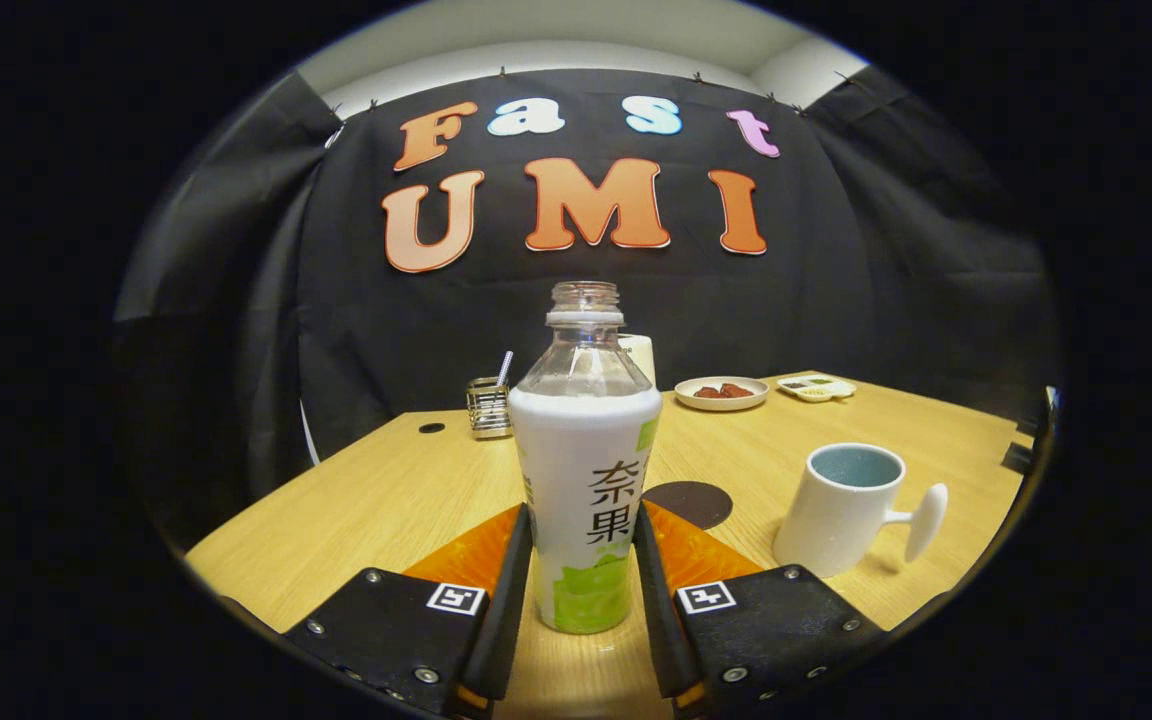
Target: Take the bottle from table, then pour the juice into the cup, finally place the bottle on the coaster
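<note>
The gripper (584, 560) brackets the uncapped bottle (584, 480) standing on the table (356, 510), fingers seemingly pressed on its sides; I'd grip firmly, lift it straight, then swing toward the cup (841, 510) at two o'clock.
</note>
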Demonstrator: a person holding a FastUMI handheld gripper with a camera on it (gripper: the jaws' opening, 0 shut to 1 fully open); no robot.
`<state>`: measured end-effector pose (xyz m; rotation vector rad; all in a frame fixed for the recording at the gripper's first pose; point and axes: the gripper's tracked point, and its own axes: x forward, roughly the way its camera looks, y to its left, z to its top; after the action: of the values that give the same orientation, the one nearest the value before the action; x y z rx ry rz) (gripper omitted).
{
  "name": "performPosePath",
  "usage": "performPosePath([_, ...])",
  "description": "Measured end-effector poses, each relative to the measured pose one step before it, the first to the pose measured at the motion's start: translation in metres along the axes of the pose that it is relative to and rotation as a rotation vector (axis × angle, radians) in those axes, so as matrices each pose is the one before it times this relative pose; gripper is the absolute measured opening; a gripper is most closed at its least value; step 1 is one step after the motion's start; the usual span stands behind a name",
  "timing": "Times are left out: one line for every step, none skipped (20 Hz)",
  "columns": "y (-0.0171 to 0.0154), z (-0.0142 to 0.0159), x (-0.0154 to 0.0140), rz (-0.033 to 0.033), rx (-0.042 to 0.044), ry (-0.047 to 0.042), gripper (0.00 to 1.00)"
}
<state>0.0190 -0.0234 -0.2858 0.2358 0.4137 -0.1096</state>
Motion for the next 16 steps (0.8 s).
performPosePath([0.00185, 0.00088, 0.00057, 0.01205, 0.02943, 0.00245, 0.55])
performPosePath([0.00112, 0.00033, 0.00055, 0.01232, 0.03123, 0.00552, 0.55])
performPosePath([0.00167, 0.00092, 0.00014, 0.01198, 0.03324, 0.00135, 0.55])
performPosePath([0.00024, 0.00187, 0.00114, 0.00856, 0.0353, 0.00356, 0.55])
performPosePath([-0.00104, -0.00019, 0.00077, 0.00537, 0.03592, 0.00232, 0.56])
performPosePath([-0.00127, -0.00039, 0.00148, 0.00601, 0.03555, 0.00277, 0.55])
performPosePath([-0.00056, -0.0004, 0.00174, 0.00784, 0.04009, 0.00222, 0.55])
performPosePath([0.00012, 0.00231, 0.00008, 0.01064, 0.03921, -0.00216, 0.55])
performPosePath([0.00025, 0.00128, -0.00049, 0.01063, 0.04052, 0.00002, 0.55])
performPosePath([0.00014, 0.00063, 0.00179, 0.01375, 0.0387, 0.00411, 0.55])
performPosePath([0.00019, -0.00042, -0.00025, 0.01208, 0.03577, -0.00185, 0.55])
performPosePath([-0.00166, -0.0008, 0.00065, 0.00428, 0.04166, 0.0017, 0.55])
performPosePath([-0.00086, -0.0019, 0.00018, 0.0054, 0.04256, 0.00277, 0.55])
performPosePath([-0.00044, -0.00113, -0.00017, 0.0079, 0.04205, 0.00308, 0.55])
performPosePath([0.00109, -0.00057, 0.00024, 0.0077, 0.04106, 0.00316, 0.55])
performPosePath([-0.00084, 0.00129, 0.00065, 0.00547, 0.03923, 0.0002, 0.55])
